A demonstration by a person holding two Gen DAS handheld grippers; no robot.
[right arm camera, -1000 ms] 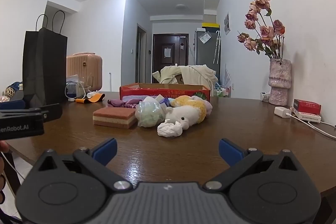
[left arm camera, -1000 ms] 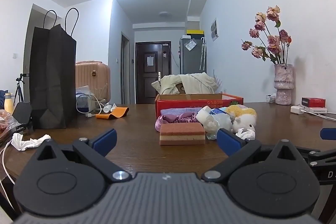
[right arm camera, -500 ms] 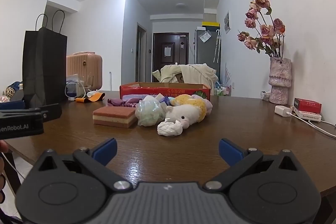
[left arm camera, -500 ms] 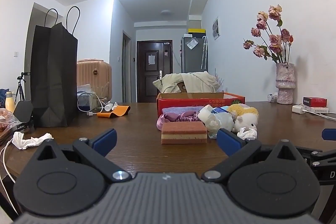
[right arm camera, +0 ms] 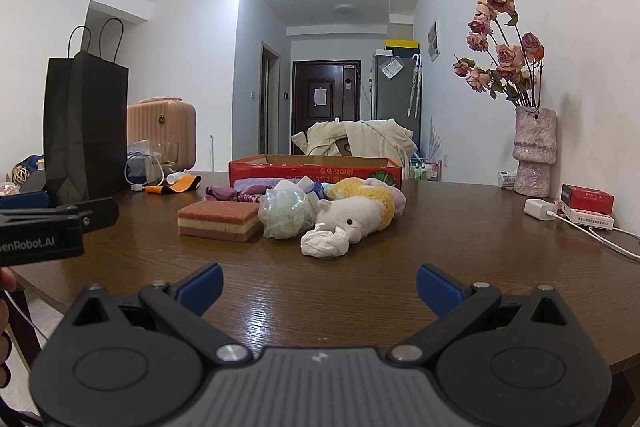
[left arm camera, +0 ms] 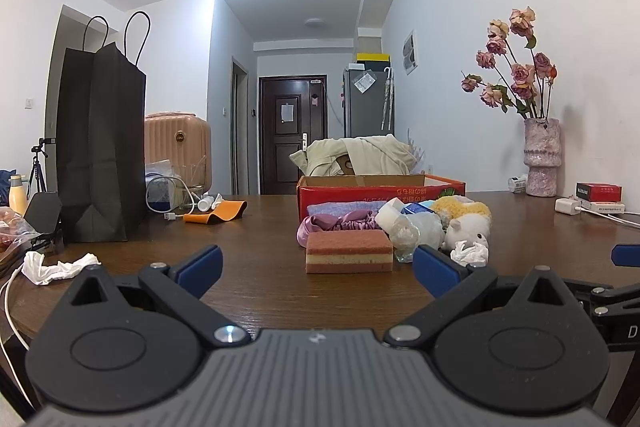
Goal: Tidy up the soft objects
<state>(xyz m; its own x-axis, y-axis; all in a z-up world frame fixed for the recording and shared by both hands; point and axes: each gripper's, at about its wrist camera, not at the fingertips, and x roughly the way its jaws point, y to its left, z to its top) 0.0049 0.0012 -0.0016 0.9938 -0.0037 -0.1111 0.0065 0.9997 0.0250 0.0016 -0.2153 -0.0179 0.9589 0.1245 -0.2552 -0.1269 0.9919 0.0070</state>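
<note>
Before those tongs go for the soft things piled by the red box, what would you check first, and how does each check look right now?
1. Left tongs open and empty: ok.
2. Right tongs open and empty: ok.
3. Sponge lies alone at the pile's front, free to grasp: ok.
4. Crumpled tissue touches the plush toy, so one may drag the other: not ok.
5. Room inside the red box: cannot tell, its wall hides the inside.
6. Bare table between tongs and pile: ok.
</note>
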